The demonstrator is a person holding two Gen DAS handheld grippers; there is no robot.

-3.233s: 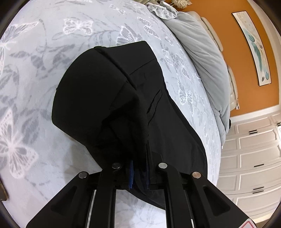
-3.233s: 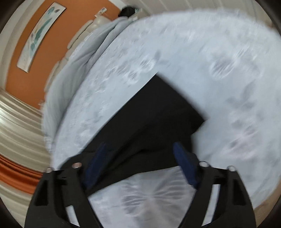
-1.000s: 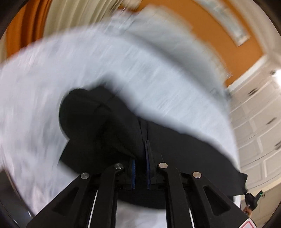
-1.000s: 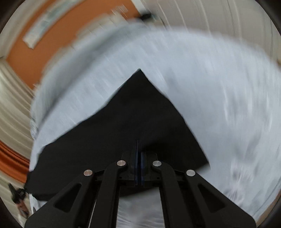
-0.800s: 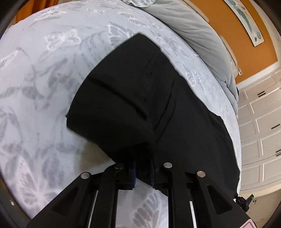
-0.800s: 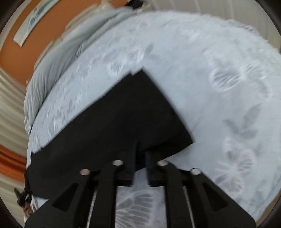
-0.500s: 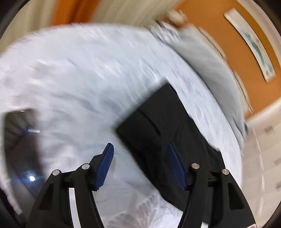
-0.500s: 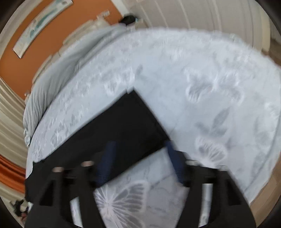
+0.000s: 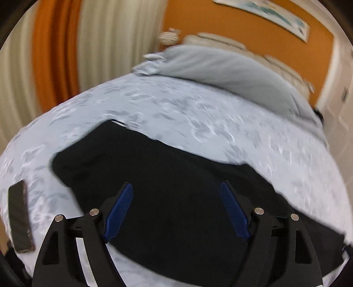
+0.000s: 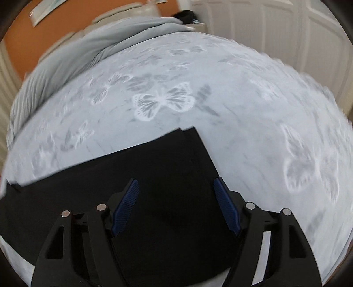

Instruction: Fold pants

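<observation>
Black pants (image 9: 176, 176) flat, edges free

No text, label, brand, number or sign reads legibly in either wrist view; the framed picture (image 9: 273, 16) on the orange wall, far beyond the tongs, is blurred.

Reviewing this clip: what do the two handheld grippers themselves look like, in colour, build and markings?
Both the left gripper and right gripper look alike: matte black angular frames with triangular cutouts, round silver screw heads, and ribbed blue pads lining each finger. White panels show behind the frames. No cables, sleeves or legible markings are visible.
</observation>
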